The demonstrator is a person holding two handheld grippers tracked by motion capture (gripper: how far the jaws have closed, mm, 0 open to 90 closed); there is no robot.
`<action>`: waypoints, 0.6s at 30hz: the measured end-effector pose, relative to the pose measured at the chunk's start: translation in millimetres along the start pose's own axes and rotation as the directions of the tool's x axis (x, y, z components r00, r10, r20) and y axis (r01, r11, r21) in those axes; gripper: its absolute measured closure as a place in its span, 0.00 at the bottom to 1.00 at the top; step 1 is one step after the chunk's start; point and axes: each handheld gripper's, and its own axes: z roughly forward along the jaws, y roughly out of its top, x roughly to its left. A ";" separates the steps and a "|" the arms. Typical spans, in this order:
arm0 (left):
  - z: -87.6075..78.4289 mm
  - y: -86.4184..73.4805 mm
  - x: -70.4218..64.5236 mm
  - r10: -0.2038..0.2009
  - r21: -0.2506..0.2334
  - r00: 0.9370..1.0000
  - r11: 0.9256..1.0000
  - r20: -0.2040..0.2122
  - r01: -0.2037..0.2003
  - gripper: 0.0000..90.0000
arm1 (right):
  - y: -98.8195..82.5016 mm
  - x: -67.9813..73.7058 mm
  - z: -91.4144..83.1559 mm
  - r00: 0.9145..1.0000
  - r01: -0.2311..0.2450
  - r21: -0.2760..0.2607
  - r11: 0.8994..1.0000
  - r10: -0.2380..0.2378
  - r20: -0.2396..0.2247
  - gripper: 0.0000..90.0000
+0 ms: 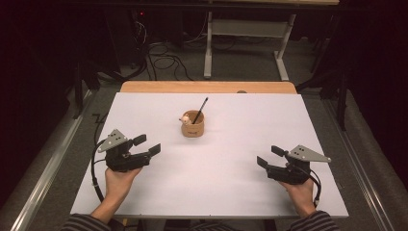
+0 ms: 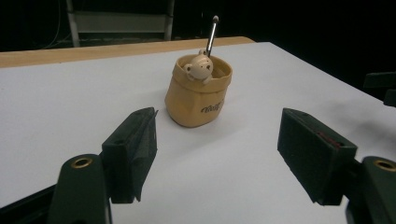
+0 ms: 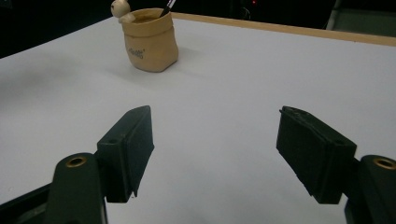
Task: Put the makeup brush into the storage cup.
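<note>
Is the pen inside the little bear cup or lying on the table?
Inside. The pen stands slanted in the bear cup, its top poking above the rim, and the cup sits upright on the table.

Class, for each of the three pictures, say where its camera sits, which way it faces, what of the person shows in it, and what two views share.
High view: above the person's side, looking forward and down on the white table; both hands, left gripper and right gripper show.
Left gripper view: low on that gripper, facing the tan cup between open jaws.
Right gripper view: low on that gripper, facing across the table; the cup stands upper left beyond open jaws.
Shared: both gripper views show the cup, its bear figure and pen.
</note>
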 end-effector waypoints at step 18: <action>5.8 -13.6 -3.9 0.003 0.024 1.000 1.000 0.007 -0.003 0.32 | 0.1 0.7 -0.4 1.000 0.005 0.000 1.000 -0.005 -0.001 0.32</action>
